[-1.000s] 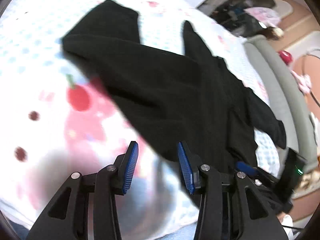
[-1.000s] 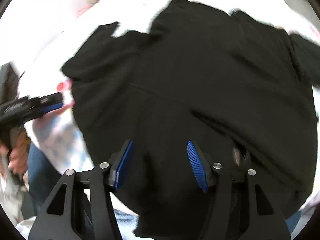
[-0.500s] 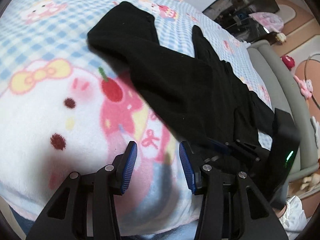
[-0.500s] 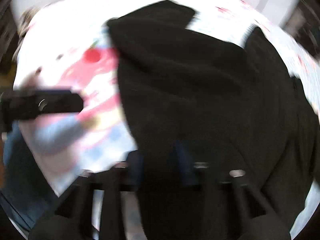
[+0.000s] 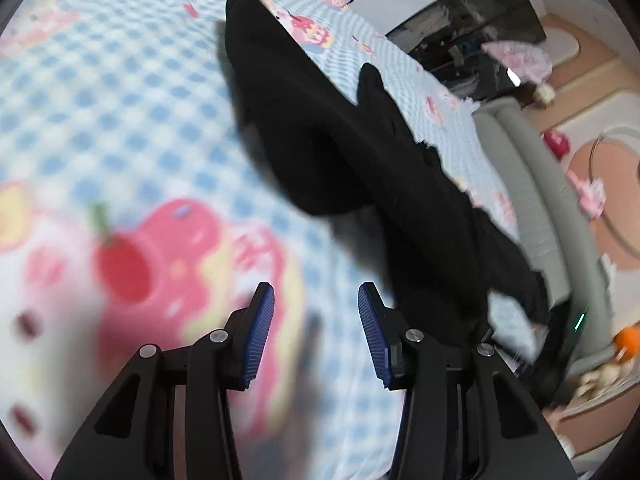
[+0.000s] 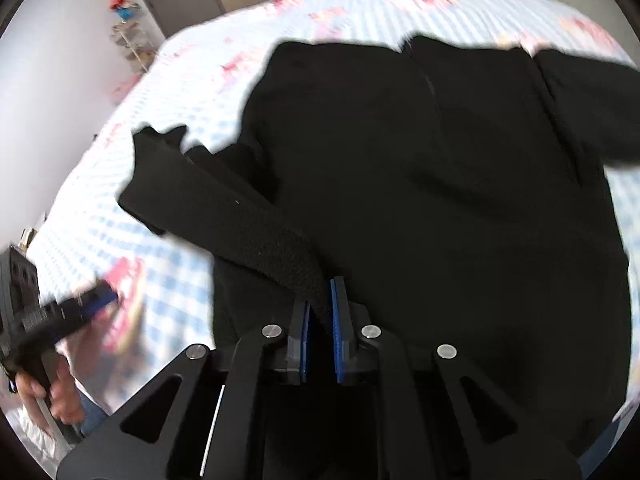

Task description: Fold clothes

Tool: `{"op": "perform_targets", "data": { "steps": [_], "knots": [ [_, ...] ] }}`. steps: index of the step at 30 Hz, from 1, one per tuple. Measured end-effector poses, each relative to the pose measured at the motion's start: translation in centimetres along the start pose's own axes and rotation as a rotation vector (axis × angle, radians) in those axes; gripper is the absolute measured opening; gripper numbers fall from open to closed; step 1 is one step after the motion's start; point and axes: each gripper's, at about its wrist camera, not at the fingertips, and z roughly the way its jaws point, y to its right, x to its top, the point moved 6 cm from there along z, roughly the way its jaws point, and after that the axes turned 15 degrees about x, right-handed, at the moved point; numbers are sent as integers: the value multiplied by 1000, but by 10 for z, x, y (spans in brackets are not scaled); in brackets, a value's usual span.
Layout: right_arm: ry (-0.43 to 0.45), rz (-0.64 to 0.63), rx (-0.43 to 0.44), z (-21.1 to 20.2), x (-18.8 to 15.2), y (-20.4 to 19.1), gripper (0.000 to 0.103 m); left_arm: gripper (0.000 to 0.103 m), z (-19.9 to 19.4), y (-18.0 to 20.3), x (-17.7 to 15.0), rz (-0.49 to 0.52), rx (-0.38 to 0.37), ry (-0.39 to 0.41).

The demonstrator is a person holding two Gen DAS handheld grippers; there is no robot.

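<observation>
A black long-sleeved garment [image 6: 440, 180] lies spread on a bed sheet [image 5: 120, 80] with blue checks and pink cartoon prints. My right gripper [image 6: 320, 292] is shut on a thick black strip of the garment [image 6: 240, 232], which runs up and left from the pads and is lifted off the rest. My left gripper [image 5: 316, 292] stands open above the bare sheet, left of the garment's edge [image 5: 360, 160], with nothing between its fingers. The right wrist view shows the left gripper [image 6: 88, 308] at the lower left, held by a hand [image 6: 52, 392].
A grey padded bed edge [image 5: 532, 184] runs along the right. Beyond it are a dark cabinet [image 5: 480, 40] and toys on the floor [image 5: 556, 142]. A wire shelf [image 6: 128, 40] stands by the wall behind the bed.
My right gripper has shut on a fold of the black garment and raised it. My left gripper has shifted off the garment to the printed sheet beside it.
</observation>
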Motion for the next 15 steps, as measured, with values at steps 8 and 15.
{"op": "perform_targets", "data": {
  "steps": [8,15],
  "knots": [
    [-55,-45,43,-7,-22,-7,8,68,64,-4,48,-432,-357,-45],
    [-84,-130,151,-3,-24,-40,12,9,33,3,91,-286,-210,82]
  ]
}}
